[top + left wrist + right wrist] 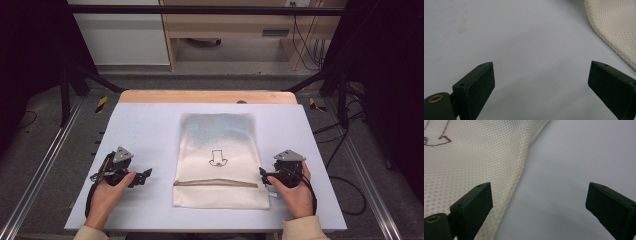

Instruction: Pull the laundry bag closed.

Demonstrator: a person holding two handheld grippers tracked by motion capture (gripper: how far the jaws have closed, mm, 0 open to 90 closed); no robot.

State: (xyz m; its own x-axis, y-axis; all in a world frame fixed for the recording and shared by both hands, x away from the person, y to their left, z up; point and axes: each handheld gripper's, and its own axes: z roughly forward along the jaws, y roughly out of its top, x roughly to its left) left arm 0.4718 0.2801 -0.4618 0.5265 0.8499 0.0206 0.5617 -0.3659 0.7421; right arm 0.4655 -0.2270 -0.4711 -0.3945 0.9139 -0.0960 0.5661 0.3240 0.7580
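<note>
A cream mesh bag (218,159) lies flat in the middle of the table, with a small dark outline drawing on it and a zip band across its near end. My left gripper (145,175) rests on the table to the bag's left, open and with only bare table between its jaws; the bag's edge (614,27) shows at the upper right of the left gripper view. My right gripper (261,174) sits at the bag's right edge, open. In the right gripper view the mesh (474,162) lies under its left jaw and nothing is gripped.
The white tabletop (145,125) has a wooden strip (207,96) along its far edge. Metal rails run along both sides of the table. Black frame legs and cables stand on the floor to the left and right.
</note>
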